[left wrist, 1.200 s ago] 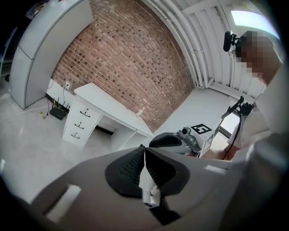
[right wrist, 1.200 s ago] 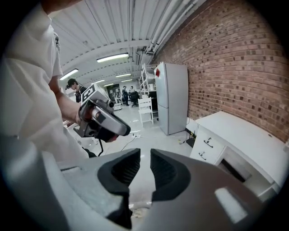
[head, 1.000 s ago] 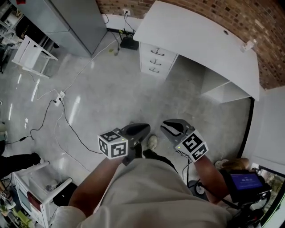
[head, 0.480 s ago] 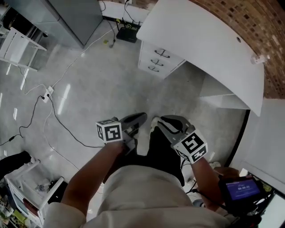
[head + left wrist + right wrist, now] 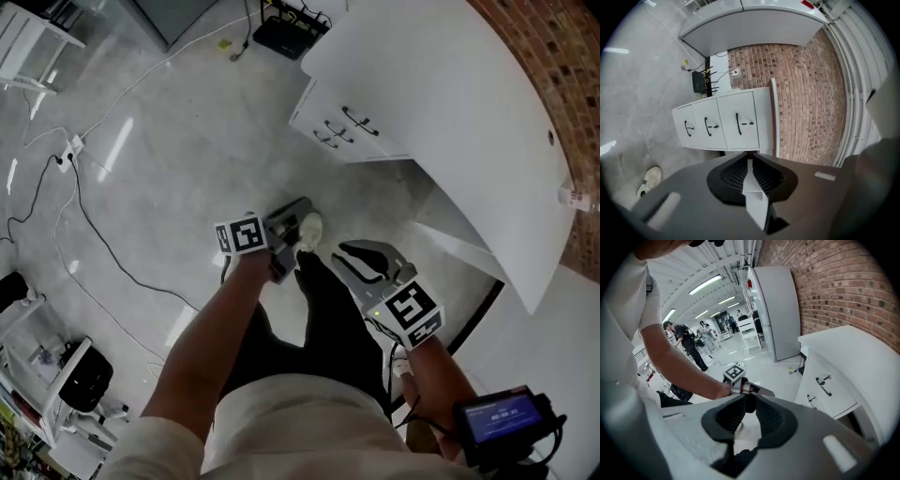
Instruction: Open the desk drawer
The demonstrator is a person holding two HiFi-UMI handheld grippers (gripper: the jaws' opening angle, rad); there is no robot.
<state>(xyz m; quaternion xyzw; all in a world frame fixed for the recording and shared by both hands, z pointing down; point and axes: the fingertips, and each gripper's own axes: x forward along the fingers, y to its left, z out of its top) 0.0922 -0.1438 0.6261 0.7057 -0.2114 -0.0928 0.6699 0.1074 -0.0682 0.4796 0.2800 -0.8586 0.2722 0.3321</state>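
Observation:
The white desk (image 5: 450,103) stands against the brick wall at the upper right of the head view. Under its left end is a drawer unit (image 5: 349,129) with three closed drawers, each with a black handle. The left gripper view looks straight at those drawer fronts (image 5: 717,125) from some distance. In the right gripper view the unit (image 5: 829,387) is off to the right. My left gripper (image 5: 302,206) is shut and empty, held over the floor short of the drawers. My right gripper (image 5: 345,249) is also shut and empty, beside it and lower right. Neither touches the desk.
Cables and a power strip (image 5: 66,156) trail across the grey floor at left. A black box (image 5: 291,33) with wires sits by the wall. My shoe (image 5: 308,228) is under the left gripper. A white cart (image 5: 37,356) stands lower left. A tall grey cabinet (image 5: 780,310) and distant people show.
I have stepped toward the desk, so the drawer unit now lies closer in the head view. Both grippers came forward with me, the left one leading, and stayed shut.

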